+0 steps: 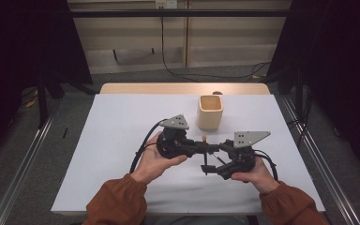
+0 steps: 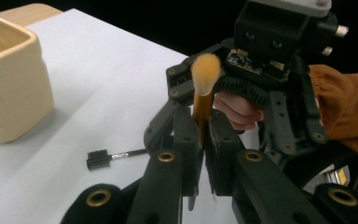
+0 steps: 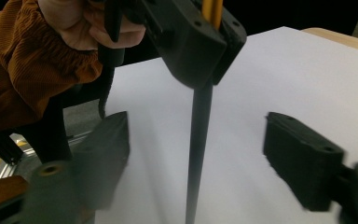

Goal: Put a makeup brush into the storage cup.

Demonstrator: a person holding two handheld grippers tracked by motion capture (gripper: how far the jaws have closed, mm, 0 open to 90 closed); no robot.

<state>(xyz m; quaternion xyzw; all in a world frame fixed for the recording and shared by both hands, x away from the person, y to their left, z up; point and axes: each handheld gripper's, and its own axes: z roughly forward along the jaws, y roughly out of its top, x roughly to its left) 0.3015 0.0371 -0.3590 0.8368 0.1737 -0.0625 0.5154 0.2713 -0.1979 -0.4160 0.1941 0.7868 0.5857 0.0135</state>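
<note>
Makeup brush [image 2: 204, 88] | pinched upright by left gripper [image 2: 204, 154] | right gripper [image 3: 200, 154] spread around handle, apparently mid-handover | cup [image 1: 210, 111] placement left.

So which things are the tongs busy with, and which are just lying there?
Busy with:
- makeup brush, clamped upright in the left tongs
- right tongs, open on either side of its dark handle, not pressing it

Just lying there:
- small black comb brush on the white table
- cream cup, standing apart
</note>
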